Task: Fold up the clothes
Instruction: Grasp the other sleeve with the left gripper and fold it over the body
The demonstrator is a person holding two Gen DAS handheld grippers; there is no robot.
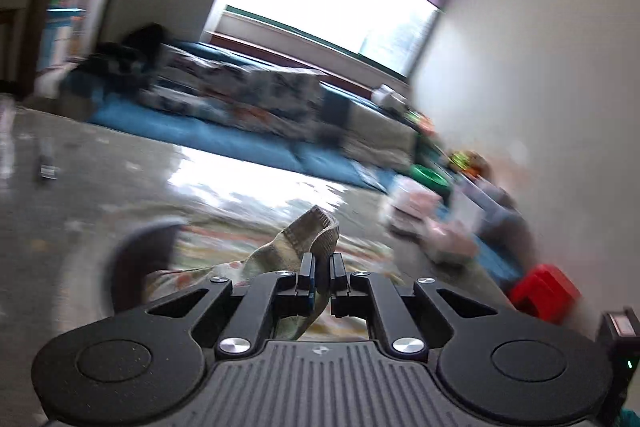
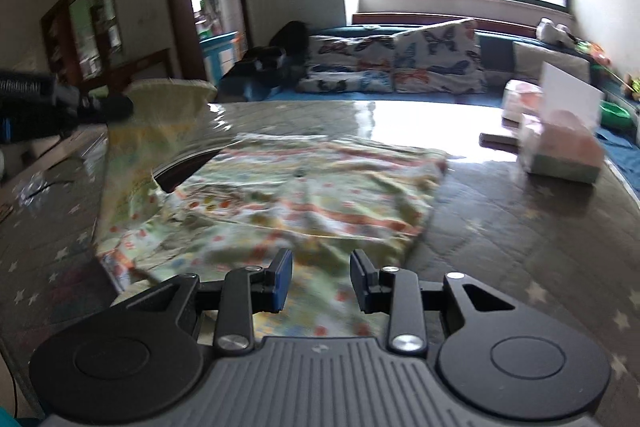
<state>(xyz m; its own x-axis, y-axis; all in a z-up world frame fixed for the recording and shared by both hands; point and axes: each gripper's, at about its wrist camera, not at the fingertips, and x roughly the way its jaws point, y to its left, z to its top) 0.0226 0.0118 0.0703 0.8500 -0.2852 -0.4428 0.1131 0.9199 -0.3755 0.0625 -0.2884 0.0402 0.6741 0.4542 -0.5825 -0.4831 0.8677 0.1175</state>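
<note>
Pale patterned garment (image 2: 304,195) lies on the table (image 2: 520,227); the left gripper (image 1: 322,267), raised, pinches its ribbed cuff (image 1: 320,227), while the right gripper (image 2: 321,279) hovers parted over the near hem.

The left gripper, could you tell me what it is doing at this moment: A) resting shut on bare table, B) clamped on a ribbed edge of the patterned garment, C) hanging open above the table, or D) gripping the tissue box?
B: the left gripper has its jaws closed on the ribbed cuff of the patterned garment, lifting that part.
</note>
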